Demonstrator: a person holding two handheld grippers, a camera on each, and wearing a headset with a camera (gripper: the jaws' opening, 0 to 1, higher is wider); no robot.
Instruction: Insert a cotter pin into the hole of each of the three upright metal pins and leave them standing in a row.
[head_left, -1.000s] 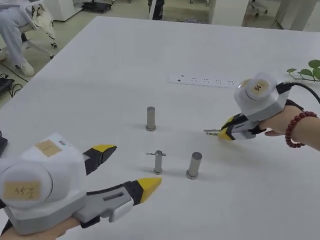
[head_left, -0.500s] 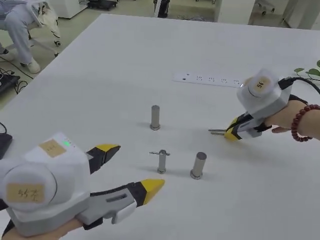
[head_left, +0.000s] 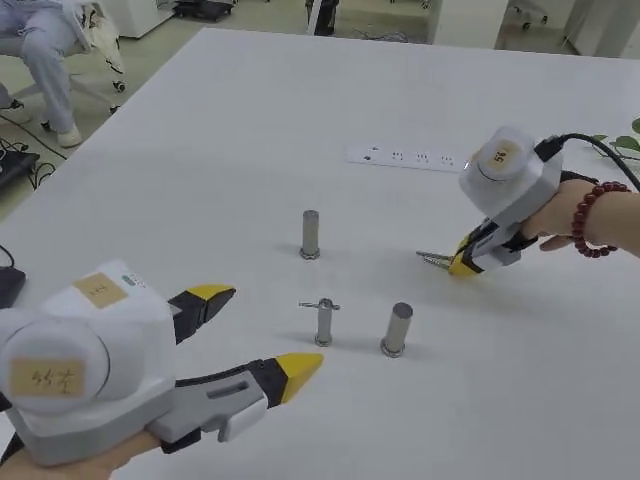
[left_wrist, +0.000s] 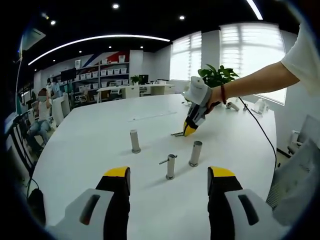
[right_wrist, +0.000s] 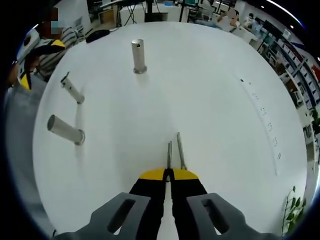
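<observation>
Cotter pin (head_left: 432, 259) juts from the right gripper (head_left: 457, 264), whose fingers pinch shut on it. It points toward 9 o'clock, presumably to slide sideways into a hole. On the bench (head_left: 200, 150), the middle metal pin (head_left: 323, 325) already carries a fitted cotter pin (head_left: 318, 305). A bare rear pin (head_left: 310, 233) stands at its 12 o'clock and a bare side pin (head_left: 397, 328) at its 3 o'clock. The left gripper (head_left: 276, 326) hovers at 7 o'clock with fingers wide, likely ready to steady one.

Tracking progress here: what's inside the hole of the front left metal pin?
A cotter pin crosses the front left metal pin near its top, sticking out both sides. Its stretch within the hole is covered.
</observation>
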